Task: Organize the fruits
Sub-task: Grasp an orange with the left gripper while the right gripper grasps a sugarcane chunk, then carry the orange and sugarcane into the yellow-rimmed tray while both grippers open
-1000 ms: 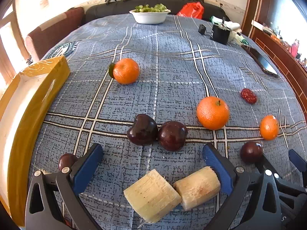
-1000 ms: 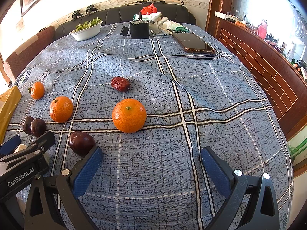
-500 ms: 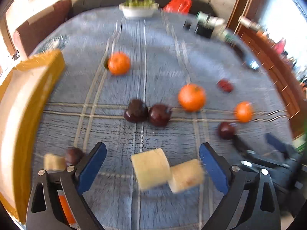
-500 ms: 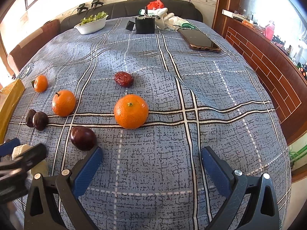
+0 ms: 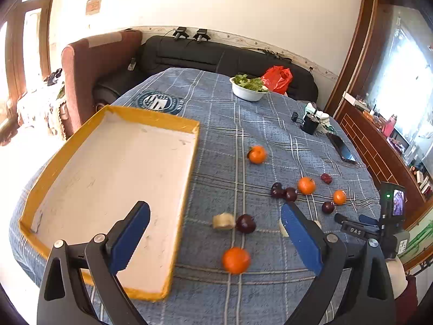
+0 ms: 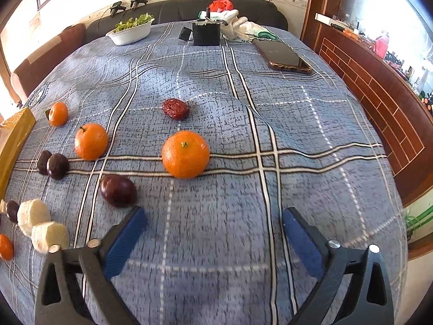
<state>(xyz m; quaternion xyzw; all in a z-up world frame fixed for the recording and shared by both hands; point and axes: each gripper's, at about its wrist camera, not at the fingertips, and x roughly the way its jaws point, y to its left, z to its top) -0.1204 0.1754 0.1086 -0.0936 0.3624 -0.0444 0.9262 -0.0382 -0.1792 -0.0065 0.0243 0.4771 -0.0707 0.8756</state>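
Oranges, dark plums, a red date and pale sugarcane pieces lie scattered on the blue plaid tablecloth. A yellow-rimmed white tray (image 5: 189, 162) sits empty at the left. My left gripper (image 5: 215, 233) is open and empty, raised high above the table near an orange (image 5: 236, 260), a plum (image 5: 245, 223) and a cane piece (image 5: 223, 221). My right gripper (image 6: 213, 233) is open and empty, low over the cloth, just in front of a large orange (image 6: 185, 154) and a plum (image 6: 118, 190). The date (image 6: 176, 109) lies beyond. Two cane pieces (image 6: 40, 227) lie at the left.
A white bowl of greens (image 5: 248, 90), a red bag (image 5: 277, 78), a black box (image 6: 205, 33) and a phone (image 6: 284, 57) sit at the far side. The right gripper's body (image 5: 379, 233) shows at the right edge. A dark sofa and a brown chair stand behind the table.
My left gripper has risen and pulled back to the left, so the whole tray and table now show. My right gripper has moved slightly forward toward the large orange.
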